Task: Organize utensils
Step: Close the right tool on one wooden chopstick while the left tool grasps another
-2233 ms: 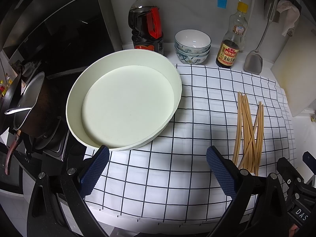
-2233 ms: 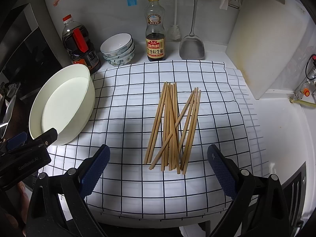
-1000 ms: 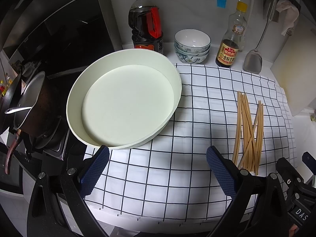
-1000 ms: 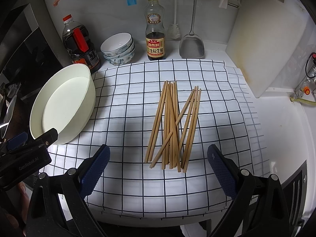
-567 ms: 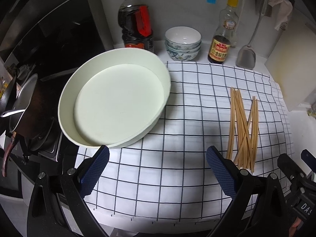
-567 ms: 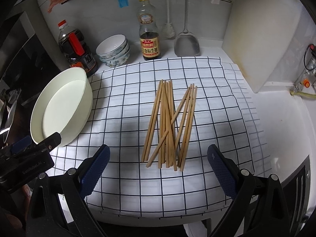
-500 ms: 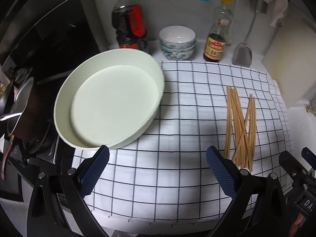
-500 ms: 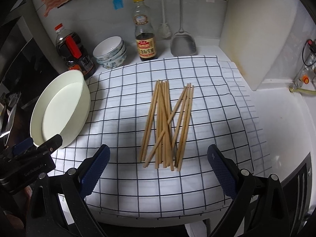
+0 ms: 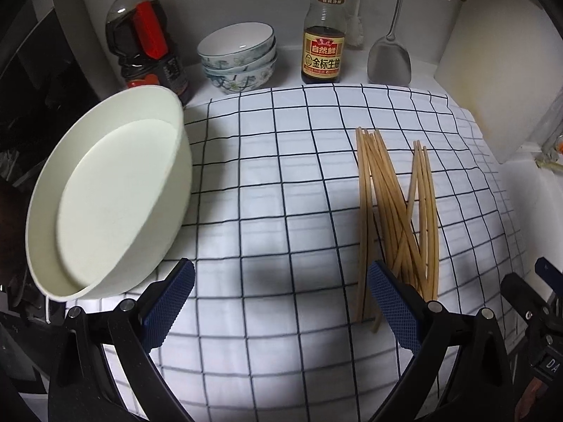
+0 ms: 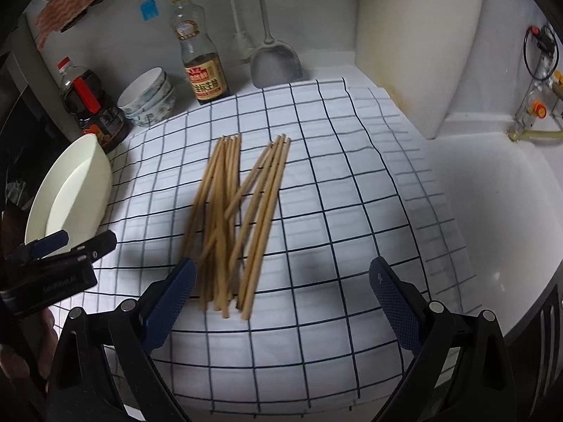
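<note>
Several wooden chopsticks (image 9: 394,211) (image 10: 239,218) lie in a loose, crossed pile on a white checked cloth (image 9: 281,218) (image 10: 334,246). A round cream tray (image 9: 105,197) (image 10: 70,193) rests at the cloth's left edge, holding nothing. My left gripper (image 9: 279,302) hangs open above the cloth's near part; its right finger sits just in front of the chopsticks' near ends. My right gripper (image 10: 281,299) is open too, with the near ends of the chopsticks just inside its left finger. Neither holds anything.
Along the back wall stand a dark oil bottle (image 9: 144,42), stacked patterned bowls (image 9: 239,56), a soy sauce bottle (image 9: 323,35) and a metal spatula (image 9: 388,59). A white cutting board (image 9: 492,70) leans at the right. A stove with dark pans lies left of the tray; a white sink (image 10: 492,211) lies right.
Both grippers have swung right and forward. The chopsticks now lie closer to both, and the tray has slid toward the left edge of each view. Nothing on the cloth has moved.
</note>
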{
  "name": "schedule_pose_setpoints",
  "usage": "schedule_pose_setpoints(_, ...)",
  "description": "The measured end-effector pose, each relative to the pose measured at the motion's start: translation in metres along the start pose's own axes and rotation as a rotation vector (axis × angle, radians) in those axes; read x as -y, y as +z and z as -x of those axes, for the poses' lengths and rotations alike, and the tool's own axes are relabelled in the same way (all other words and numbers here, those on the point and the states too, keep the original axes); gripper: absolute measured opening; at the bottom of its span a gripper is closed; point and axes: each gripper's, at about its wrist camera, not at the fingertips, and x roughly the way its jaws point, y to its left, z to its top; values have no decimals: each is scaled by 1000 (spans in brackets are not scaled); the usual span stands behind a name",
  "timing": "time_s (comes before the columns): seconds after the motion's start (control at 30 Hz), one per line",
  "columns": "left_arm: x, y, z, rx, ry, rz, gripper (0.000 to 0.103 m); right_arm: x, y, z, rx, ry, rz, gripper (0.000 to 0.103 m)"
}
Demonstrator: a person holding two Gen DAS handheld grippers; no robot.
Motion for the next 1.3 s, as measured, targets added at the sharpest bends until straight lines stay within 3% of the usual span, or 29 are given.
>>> schedule_pose_setpoints(0.33,16,4,-53,1,13,-18,97,12,0,-59,3,-41,-14,94)
schedule_pose_setpoints(0.63,28,10,-75,13,9,-54,97,13,12,-89,0,-110,-9,94)
schedule_pose_setpoints(1.3,40,16,-87,21,3,-59,97,1,17,-106,-29,-153,49,94)
